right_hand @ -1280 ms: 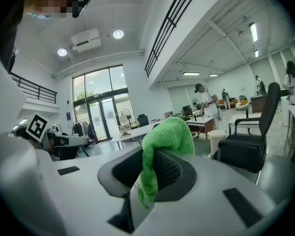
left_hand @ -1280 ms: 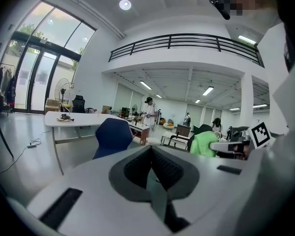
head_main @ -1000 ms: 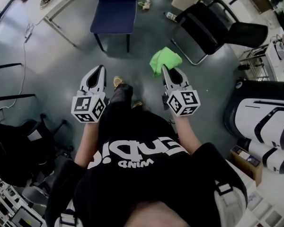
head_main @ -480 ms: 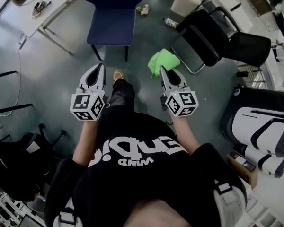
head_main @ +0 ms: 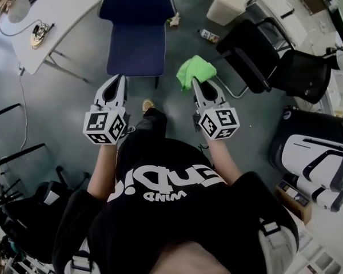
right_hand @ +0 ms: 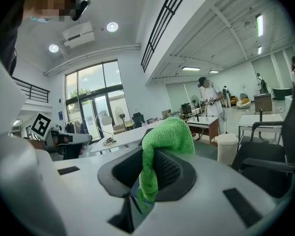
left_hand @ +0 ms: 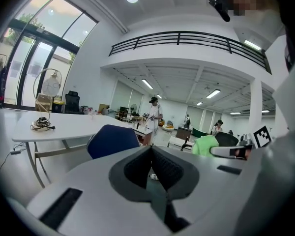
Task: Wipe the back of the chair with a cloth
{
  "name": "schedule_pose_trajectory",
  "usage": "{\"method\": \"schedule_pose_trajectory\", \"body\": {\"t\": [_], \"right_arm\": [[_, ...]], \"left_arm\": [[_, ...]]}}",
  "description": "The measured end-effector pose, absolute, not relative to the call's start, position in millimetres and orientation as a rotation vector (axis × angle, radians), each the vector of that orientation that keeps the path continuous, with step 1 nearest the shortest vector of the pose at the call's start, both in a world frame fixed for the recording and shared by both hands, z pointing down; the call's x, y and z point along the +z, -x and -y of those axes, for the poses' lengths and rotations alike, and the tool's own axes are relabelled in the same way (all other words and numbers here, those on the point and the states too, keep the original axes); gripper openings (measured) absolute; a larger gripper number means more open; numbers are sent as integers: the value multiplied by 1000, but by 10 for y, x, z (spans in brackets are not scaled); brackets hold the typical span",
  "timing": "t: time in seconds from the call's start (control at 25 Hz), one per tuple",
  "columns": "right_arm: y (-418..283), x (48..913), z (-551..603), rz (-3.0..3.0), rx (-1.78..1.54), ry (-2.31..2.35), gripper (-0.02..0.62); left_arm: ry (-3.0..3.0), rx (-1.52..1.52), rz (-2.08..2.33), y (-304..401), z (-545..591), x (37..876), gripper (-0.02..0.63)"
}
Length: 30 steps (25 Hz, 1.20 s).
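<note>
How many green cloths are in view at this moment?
1. The green cloth is clamped in the right gripper, held out just right of the blue chair. No other shows, though clutter might hide one.

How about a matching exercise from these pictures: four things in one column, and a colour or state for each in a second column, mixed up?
Things:
1. cloth
2. chair straight ahead of the person
3. bin
4. left hand-held gripper

Colour or state:
A. white
B. jaws together, nothing between them
C. dark blue
D. green, clamped in the right hand-held gripper

Pairs: 1-D, 2-C, 3-A, 4-B.
</note>
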State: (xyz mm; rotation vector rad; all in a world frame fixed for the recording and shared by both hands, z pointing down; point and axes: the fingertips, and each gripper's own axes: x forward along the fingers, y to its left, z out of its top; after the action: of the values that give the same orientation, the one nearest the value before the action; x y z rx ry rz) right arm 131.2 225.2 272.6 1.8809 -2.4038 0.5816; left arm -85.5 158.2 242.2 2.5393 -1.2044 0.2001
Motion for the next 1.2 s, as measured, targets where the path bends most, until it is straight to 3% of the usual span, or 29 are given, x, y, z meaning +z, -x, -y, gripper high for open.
{"method": "schedule_pose_trajectory", "body": {"t": [0.4,1.2], "right_arm": [[-1347,2622,-1344,2384,568,-1945,55],[-1601,2885,-282,2409,616,-1947,55]], "left_arm": [[-2599,192,1164,815,-574,2240,-2],[-2525,143,1227,585,362,2498,-2]]}}
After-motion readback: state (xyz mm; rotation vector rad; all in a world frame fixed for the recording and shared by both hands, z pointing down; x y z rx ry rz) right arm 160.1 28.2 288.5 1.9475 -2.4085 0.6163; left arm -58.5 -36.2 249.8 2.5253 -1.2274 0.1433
